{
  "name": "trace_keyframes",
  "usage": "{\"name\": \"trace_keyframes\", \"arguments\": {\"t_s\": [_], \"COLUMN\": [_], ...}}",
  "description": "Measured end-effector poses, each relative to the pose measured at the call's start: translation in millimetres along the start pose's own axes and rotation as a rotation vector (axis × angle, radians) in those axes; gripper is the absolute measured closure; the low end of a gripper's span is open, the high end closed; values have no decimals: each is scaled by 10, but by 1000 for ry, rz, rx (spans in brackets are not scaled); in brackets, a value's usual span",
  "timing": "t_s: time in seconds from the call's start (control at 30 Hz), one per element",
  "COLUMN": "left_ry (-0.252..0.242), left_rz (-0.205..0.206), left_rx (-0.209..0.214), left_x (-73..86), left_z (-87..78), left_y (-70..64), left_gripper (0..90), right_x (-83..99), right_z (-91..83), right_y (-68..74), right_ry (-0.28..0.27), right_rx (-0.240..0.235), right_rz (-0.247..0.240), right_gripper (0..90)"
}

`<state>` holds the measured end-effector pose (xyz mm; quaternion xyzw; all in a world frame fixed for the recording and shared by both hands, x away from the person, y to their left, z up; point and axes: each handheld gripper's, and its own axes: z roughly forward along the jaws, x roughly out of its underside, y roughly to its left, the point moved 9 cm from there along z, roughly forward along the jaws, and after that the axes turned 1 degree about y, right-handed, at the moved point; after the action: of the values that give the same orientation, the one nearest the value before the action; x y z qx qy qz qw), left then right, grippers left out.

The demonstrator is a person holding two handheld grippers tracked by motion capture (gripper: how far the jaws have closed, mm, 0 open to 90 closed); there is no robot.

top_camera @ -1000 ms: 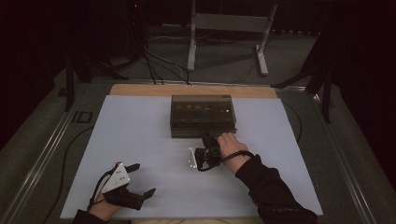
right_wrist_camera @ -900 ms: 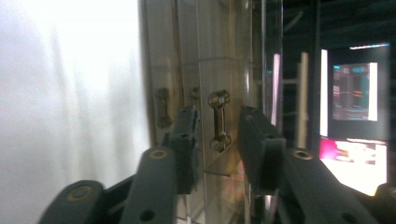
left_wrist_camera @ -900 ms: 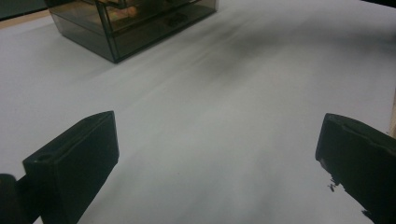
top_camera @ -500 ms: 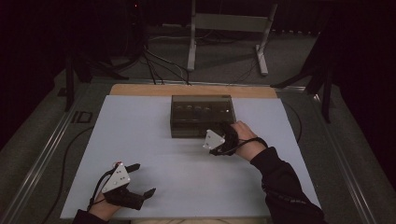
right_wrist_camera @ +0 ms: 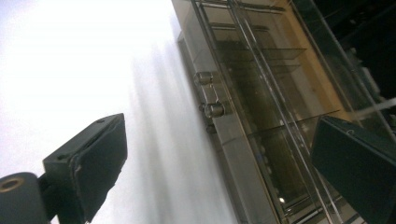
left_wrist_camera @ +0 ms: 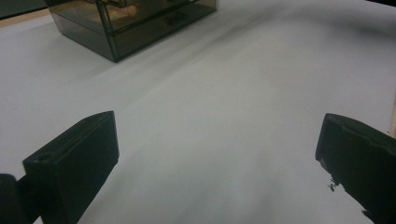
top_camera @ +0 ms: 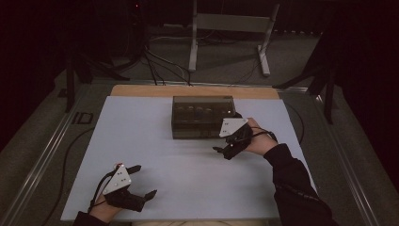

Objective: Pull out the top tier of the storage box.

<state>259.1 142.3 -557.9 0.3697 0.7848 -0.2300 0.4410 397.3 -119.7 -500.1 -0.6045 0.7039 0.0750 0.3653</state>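
Observation:
A smoky transparent drawer box [top_camera: 202, 117] stands at the back middle of the white tabletop [top_camera: 188, 169]. My right gripper [top_camera: 223, 151] hovers at the box's front right corner, open and holding nothing. In the right gripper view its open jaws [right_wrist_camera: 219, 158] frame the box front [right_wrist_camera: 261, 116], which appears tilted, with a small round knob [right_wrist_camera: 214, 109] on it. My left gripper [top_camera: 145, 181] rests near the front left edge of the table, open and empty. In the left gripper view its jaws [left_wrist_camera: 215, 154] stand wide apart over bare white surface, the box [left_wrist_camera: 135, 23] far ahead.
A strip of bare wood [top_camera: 193, 91] edges the table behind the box. A metal stand [top_camera: 230, 28] and cables [top_camera: 155, 61] sit on the floor beyond it. Metal rails [top_camera: 42, 155] run along the table's sides.
My right gripper has moved from in front of the box to the right and back, up to its front right corner. The left gripper has stayed put.

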Motion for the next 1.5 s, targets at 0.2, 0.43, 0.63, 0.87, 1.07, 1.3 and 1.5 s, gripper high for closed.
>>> {"name": "trace_keyframes", "arguments": {"t_s": [0.2,0.43,0.63,0.87,1.07,1.3,1.5], "left_ry": [2,4,4,-3,-4,0,1], "left_rz": [1,-1,-2,-6,-9,-5,-8], "left_rx": [-1,-1,0,2,4,5,6], "left_x": [3,8,8,0,1,7,9], "left_z": [1,3,3,0,-1,0,0], "left_y": [3,5,4,5,4,5,4], "left_gripper": [1,1,1,1,1,1,1], "right_x": [9,27,57,58,37,59,165], "right_z": [-50,-75,-66,-56,-31,74,195], "right_y": [-14,-60,-119,-197,-234,-285,-379], "right_ry": [10,28,48,74,69,74,154], "right_rx": [-91,-188,-233,-259,-237,-240,-264], "right_rz": [-8,-13,-20,13,-33,-57,-98], "right_gripper": [50,58,66,110,297,577,747]}}
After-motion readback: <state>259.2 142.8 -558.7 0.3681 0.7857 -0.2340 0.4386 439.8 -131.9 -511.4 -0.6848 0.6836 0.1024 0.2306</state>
